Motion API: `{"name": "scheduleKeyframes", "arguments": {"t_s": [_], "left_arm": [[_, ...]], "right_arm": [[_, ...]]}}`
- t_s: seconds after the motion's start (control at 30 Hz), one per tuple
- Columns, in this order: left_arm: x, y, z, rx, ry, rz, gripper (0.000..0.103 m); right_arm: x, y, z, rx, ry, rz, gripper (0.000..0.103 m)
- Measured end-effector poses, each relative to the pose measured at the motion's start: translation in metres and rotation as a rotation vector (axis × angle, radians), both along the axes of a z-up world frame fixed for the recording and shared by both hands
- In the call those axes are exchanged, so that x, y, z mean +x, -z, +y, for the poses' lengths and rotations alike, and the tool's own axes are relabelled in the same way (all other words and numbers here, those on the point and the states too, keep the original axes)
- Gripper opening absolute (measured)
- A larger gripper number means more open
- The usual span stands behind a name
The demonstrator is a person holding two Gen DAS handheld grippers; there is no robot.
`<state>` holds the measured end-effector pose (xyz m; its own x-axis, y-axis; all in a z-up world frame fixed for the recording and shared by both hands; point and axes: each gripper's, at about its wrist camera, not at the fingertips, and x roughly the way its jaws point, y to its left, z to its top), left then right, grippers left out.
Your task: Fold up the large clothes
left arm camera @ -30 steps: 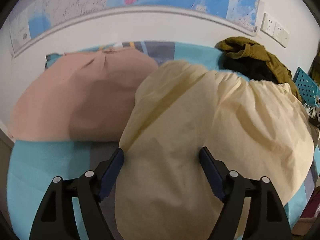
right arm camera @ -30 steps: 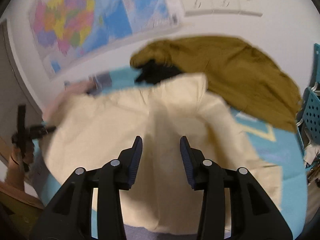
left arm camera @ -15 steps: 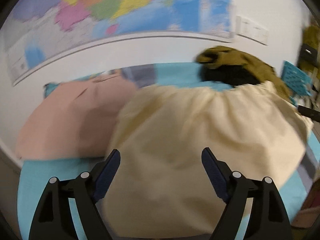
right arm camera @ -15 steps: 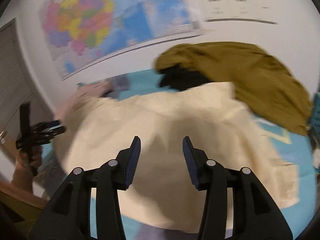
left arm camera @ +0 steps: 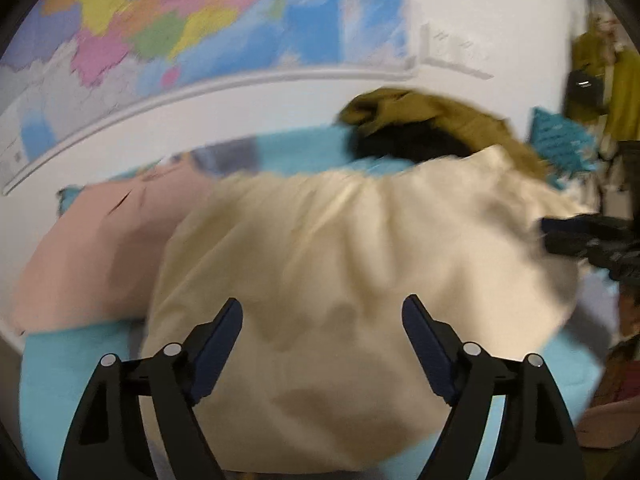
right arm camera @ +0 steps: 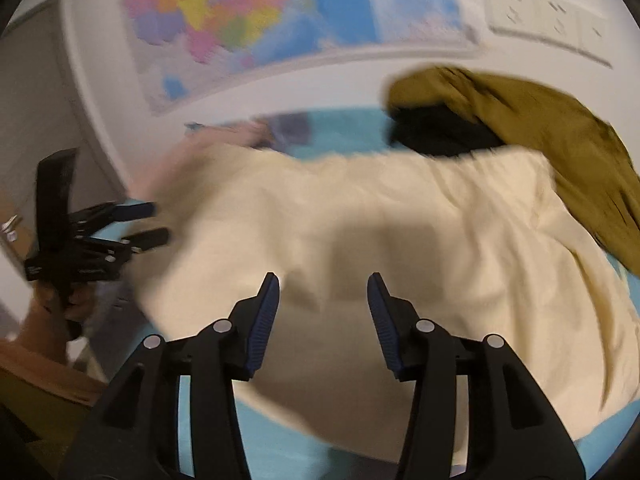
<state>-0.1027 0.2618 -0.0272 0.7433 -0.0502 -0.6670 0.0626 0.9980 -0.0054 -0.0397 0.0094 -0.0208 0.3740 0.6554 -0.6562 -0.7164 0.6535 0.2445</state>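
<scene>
A large cream garment lies spread on a light blue bed cover; it also shows in the right wrist view. My left gripper is open and empty, above the garment's near edge. My right gripper is open and empty, above the garment's near part. Each gripper shows in the other's view: the right one at the garment's right edge, the left one at its left edge. Both views are blurred.
A pink garment lies left of the cream one. An olive garment over a black one is heaped at the back right. A wall map and sockets are on the wall behind. A blue basket stands far right.
Both grippers have pulled back and up from the cream garment and tilted upward. The garment now lies flatter and wider. The right gripper's jaws have opened a little more.
</scene>
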Motion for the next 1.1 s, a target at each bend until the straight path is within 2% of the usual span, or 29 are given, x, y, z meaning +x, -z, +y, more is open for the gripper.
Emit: {"name": "scheduleKeyframes", "arguments": {"t_s": [0.07,0.13,0.17,0.23,0.27,0.33,0.37,0.47,0.57,0.63,0.7,0.8,0.87,0.97,1.03,1.1], "left_arm": [[0.001,0.001,-0.021,-0.014,0.088,0.009,0.080],[0.007,0.012,-0.036,0.026,0.111,0.037,0.080],[0.013,0.023,-0.042,0.037,0.118,0.078,0.080],[0.022,0.041,-0.041,-0.007,0.117,0.129,0.082],[0.023,0.044,-0.039,-0.028,0.115,0.131,0.086],[0.027,0.046,-0.028,-0.093,0.103,0.154,0.087],[0.028,0.046,-0.027,-0.098,0.097,0.157,0.086],[0.022,0.039,-0.027,-0.071,0.084,0.140,0.086],[0.013,0.033,-0.021,-0.061,0.070,0.111,0.086],[0.011,0.034,-0.016,-0.076,0.059,0.109,0.086],[0.010,0.037,-0.011,-0.078,0.053,0.112,0.086],[0.012,0.040,-0.007,-0.076,0.035,0.117,0.086],[0.012,0.038,-0.006,-0.066,0.022,0.116,0.086],[0.007,0.029,0.001,-0.042,-0.006,0.089,0.086],[0.001,0.022,0.014,-0.033,-0.040,0.057,0.086],[0.000,0.019,0.028,-0.020,-0.078,0.046,0.086]], "right_arm": [[-0.009,0.008,0.020,-0.038,-0.060,0.002,0.045],[-0.011,0.021,0.033,-0.101,-0.069,0.009,0.046],[-0.011,0.028,0.036,-0.116,-0.064,0.021,0.046],[-0.009,0.037,0.033,-0.117,-0.065,0.039,0.046],[-0.009,0.037,0.031,-0.107,-0.059,0.049,0.046],[-0.012,0.033,0.028,-0.104,-0.057,0.055,0.046],[-0.013,0.028,0.024,-0.096,-0.058,0.054,0.046],[-0.011,0.009,-0.004,-0.028,-0.005,0.031,0.049],[-0.003,0.004,-0.045,-0.018,0.120,0.025,0.050],[0.009,0.012,-0.067,-0.023,0.199,0.062,0.050],[0.017,0.028,-0.080,-0.089,0.261,0.071,0.047],[0.019,0.043,-0.084,-0.092,0.267,0.114,0.044],[0.015,0.035,-0.083,-0.093,0.261,0.097,0.044],[0.008,0.013,-0.103,-0.003,0.275,0.047,0.044],[0.009,0.004,-0.118,-0.022,0.340,-0.003,0.044],[0.020,0.006,-0.129,-0.056,0.390,-0.008,0.047]]}}
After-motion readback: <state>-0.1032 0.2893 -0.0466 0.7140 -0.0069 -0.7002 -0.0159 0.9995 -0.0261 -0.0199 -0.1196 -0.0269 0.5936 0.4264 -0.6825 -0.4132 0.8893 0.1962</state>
